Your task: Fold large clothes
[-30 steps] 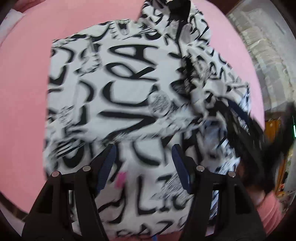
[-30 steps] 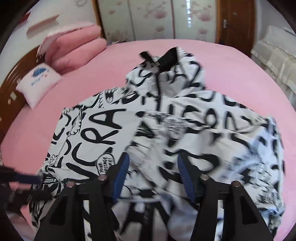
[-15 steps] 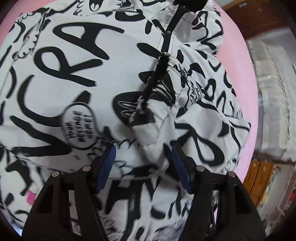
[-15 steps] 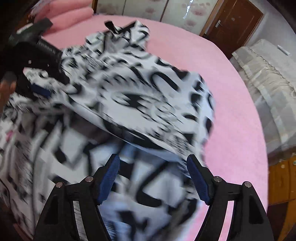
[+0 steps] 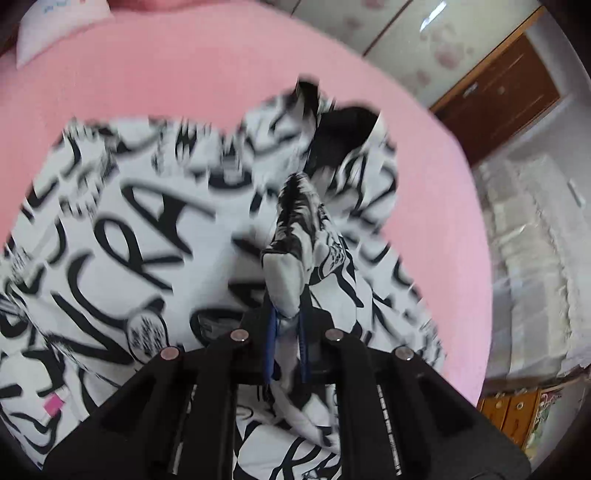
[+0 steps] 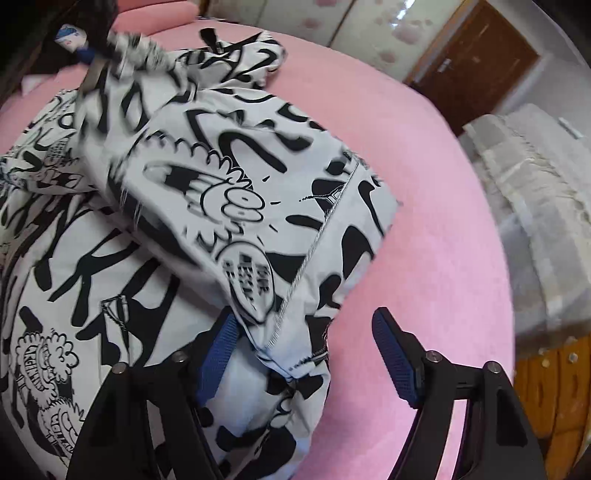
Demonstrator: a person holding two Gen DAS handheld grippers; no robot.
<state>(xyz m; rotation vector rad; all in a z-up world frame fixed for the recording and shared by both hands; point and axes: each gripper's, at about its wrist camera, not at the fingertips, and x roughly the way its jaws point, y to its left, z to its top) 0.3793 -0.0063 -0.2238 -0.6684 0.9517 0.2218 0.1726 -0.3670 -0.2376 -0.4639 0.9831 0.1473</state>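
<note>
A white hooded jacket [image 5: 140,229] printed with bold black graffiti lettering and cartoon bubbles lies spread across the pink bed [image 5: 221,70], its black-lined hood toward the far edge. The left tongs [image 5: 286,314] have just been closing and now pinch a raised fold of the sleeve, the cloth standing up between the blue pads. The right tongs [image 6: 314,347] stand apart, having narrowed a little; a folded sleeve corner lies between them, touching only the left pad. A pillow [image 5: 55,26] sits at the bed's far left corner. Much of the print is motion-blurred.
</note>
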